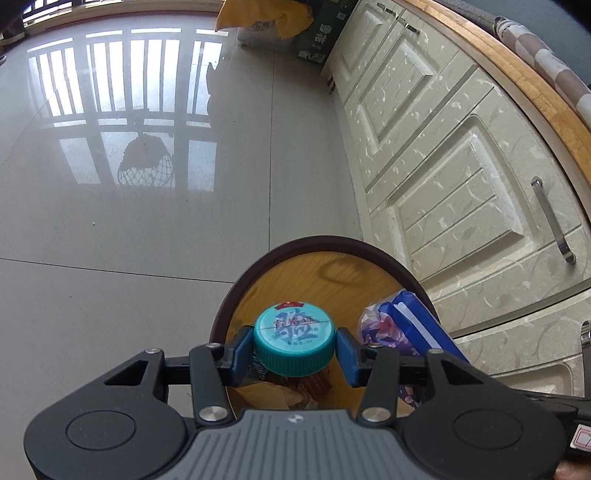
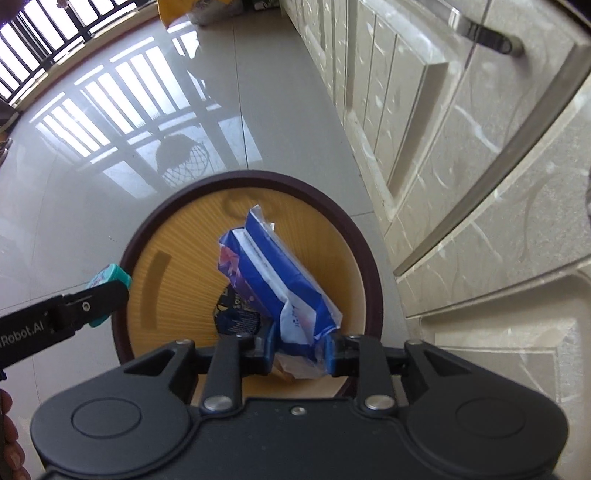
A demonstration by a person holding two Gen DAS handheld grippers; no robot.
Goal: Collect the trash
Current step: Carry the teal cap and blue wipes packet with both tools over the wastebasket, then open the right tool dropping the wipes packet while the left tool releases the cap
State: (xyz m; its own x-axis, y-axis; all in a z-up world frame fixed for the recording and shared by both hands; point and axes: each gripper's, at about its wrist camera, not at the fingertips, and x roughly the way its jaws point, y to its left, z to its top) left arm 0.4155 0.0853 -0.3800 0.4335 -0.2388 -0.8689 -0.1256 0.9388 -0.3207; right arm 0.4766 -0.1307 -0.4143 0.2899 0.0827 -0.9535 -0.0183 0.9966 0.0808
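Left gripper (image 1: pixel 294 345): blue fingers (image 1: pixel 242 349) clamped on either side of a teal-capped container (image 1: pixel 293 341), grasping it at the cap. Cap has printed label facing the cam. Container hangs over the open mouth of a round bin (image 1: pixel 258 266) w/ dark brown rim and yellow-orange inner wall. Body of container below the cap mostly hidden.

Right gripper (image 2: pixel 301 349): fingers (image 2: pixel 267 345) on both sides of a crumpled blue-and-white plastic wrapper (image 2: pixel 273 273), floral print on one side. Pads look close against the lower end of the wrapper, but whether they press it or have just let go – cannot tell; gap is narrow. Wrapper sits tilted inside the bin (image 2: pixel 155 229), upper end toward the far wall. Dark printed packet (image 2: pixel 236 317) lies at bin bottom, partly under the wrapper.

Right cam also shows the left gripper (image 2: pixel 107 295) at bin's left rim, teal cap still visible betw. its fingers.

Bin stands on glossy grey tile floor (image 1: pixel 129 258), just beside cream cabinet doors (image 1: pixel 461 192) w/ metal handles. Boxes and a yellow bag (image 1: pixel 258 18) near far wall.
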